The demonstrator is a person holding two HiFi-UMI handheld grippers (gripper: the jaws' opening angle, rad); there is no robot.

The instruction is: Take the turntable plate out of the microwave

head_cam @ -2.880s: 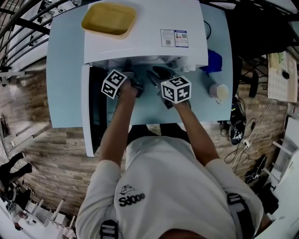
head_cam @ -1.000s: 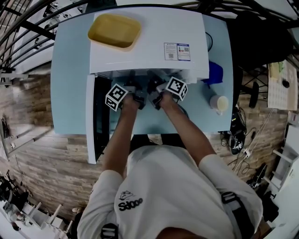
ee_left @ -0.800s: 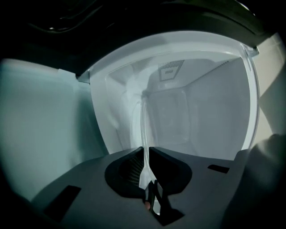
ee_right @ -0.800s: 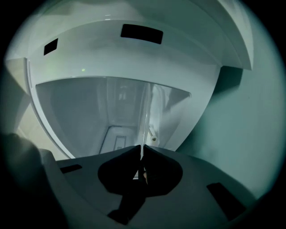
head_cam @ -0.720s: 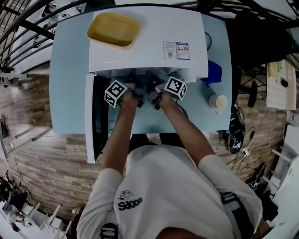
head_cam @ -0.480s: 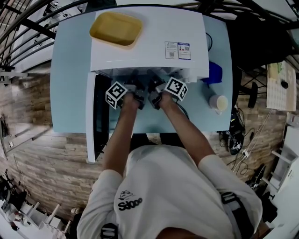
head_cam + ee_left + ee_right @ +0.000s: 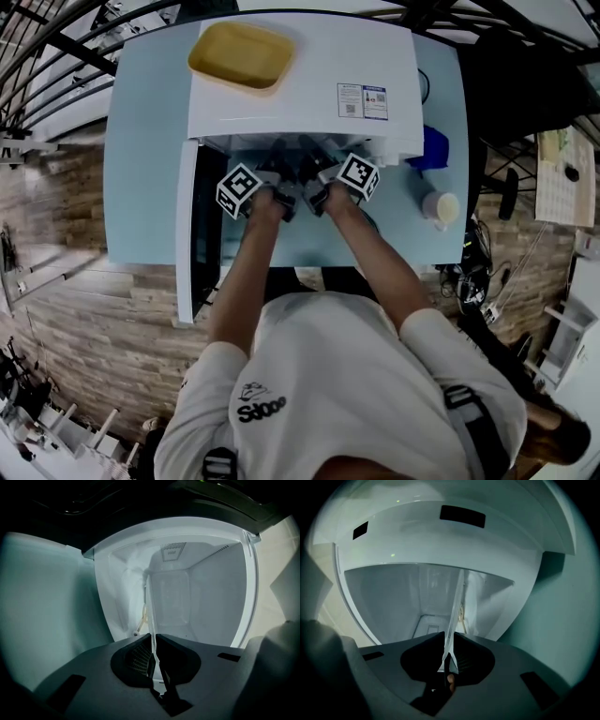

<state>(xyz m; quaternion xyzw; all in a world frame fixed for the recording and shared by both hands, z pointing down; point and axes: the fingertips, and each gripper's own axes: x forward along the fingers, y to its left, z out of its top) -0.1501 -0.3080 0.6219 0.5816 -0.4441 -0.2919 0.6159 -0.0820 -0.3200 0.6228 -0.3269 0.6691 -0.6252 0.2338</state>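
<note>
The white microwave (image 7: 300, 75) stands open on the pale blue table, its door (image 7: 192, 234) swung out to the left. Both grippers reach into its mouth side by side. In the left gripper view the clear glass turntable plate (image 7: 149, 606) shows edge-on, running from the jaws into the white cavity. My left gripper (image 7: 152, 641) is shut on its rim. In the right gripper view the same plate (image 7: 457, 606) sits edge-on between the jaws of my right gripper (image 7: 449, 644), which still touch it while they are opening. From the head view the plate is hidden under the microwave's top.
A yellow tray (image 7: 242, 54) lies on top of the microwave. Right of the microwave are a blue object (image 7: 429, 145) and a pale cup (image 7: 441, 206). The open door (image 7: 192, 234) juts past the table's front edge on the left.
Since the oldest frame both grippers have pushed further in under the microwave's front edge. Over the last second the hands have hardly shifted.
</note>
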